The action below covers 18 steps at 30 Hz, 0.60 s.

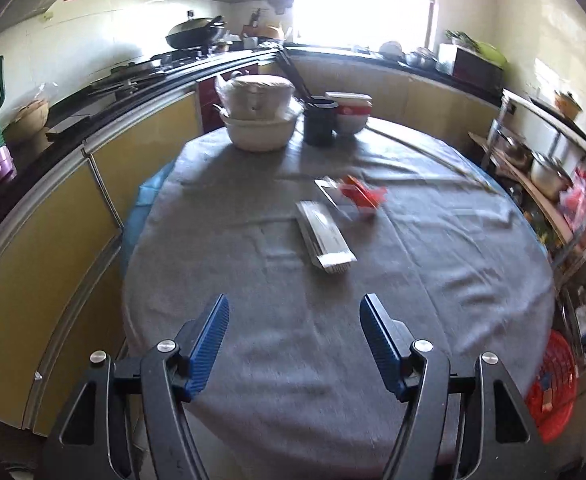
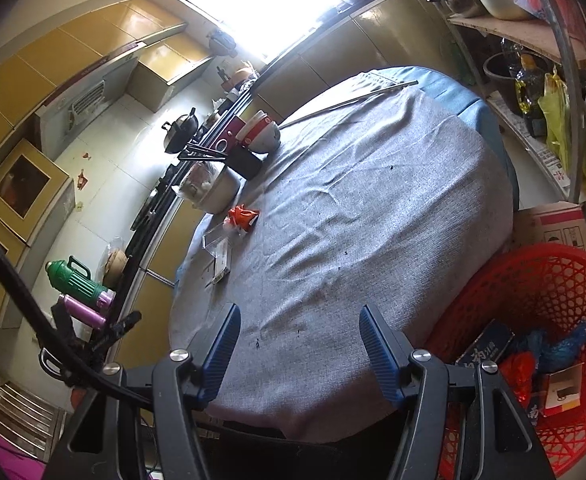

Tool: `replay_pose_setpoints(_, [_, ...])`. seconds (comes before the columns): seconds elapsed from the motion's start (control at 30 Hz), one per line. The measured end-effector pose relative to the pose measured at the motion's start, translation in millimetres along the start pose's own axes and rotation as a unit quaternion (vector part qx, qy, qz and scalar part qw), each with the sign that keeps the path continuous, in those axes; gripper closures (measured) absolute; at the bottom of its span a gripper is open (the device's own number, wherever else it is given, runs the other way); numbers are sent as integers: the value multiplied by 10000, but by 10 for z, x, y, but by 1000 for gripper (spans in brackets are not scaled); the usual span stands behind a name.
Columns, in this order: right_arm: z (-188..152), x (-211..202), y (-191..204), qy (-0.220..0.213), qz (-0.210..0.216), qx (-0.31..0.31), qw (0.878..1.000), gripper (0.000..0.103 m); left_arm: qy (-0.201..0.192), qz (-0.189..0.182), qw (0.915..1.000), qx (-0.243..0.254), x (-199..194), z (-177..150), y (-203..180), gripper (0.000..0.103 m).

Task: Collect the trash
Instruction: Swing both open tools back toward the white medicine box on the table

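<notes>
A silver-white flat wrapper (image 1: 325,238) lies mid-table on the grey cloth, with a red crumpled wrapper (image 1: 363,196) and a clear plastic piece (image 1: 327,188) just beyond it. My left gripper (image 1: 295,312) is open and empty, above the near part of the table, short of the wrappers. My right gripper (image 2: 299,324) is open and empty over the table's near edge. In the right wrist view the red wrapper (image 2: 243,216) and flat wrapper (image 2: 221,258) lie far left. A red mesh basket (image 2: 549,280) holding several bits of trash stands lower right, beside the table.
Stacked white bowls (image 1: 259,120), a dark cup with chopsticks (image 1: 319,122) and a red-and-white bowl (image 1: 349,114) stand at the table's far edge. A long thin rod (image 2: 349,102) lies on the far side. Counters (image 1: 141,76) wrap around; a cluttered shelf (image 1: 545,168) stands right.
</notes>
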State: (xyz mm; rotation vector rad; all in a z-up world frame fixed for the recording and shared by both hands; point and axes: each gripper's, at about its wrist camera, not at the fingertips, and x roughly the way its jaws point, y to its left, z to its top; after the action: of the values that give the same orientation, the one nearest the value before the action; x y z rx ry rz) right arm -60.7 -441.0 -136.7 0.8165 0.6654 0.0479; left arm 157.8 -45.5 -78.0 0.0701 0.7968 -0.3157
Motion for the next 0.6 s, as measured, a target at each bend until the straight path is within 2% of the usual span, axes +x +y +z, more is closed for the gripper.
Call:
replay_pose_setpoints(0.1, [-12,41,-8,47,10,16,10000,37,-105,60,9990,-423,178,305,204,34])
replay_pose_setpoints(0.23, [-16,114,-32,131,1,50,9999,37,-128,446,9960,-759,589,709,388,34])
replay_pose_setpoints(0.33, [-8,138,-46,164,-29,71,9998,37,149,607,9949,-788,1056,960,422,34])
replay_pose_setpoints(0.47, [18,137,-54,179,-127,73,9997,37,717,482,9936,-733,1697,1207,404,34])
replay_pose_setpoints(0.6, [36,122,-60,164,-208,93,9996,37,896,368,9929,-684,2004,1298,303,34])
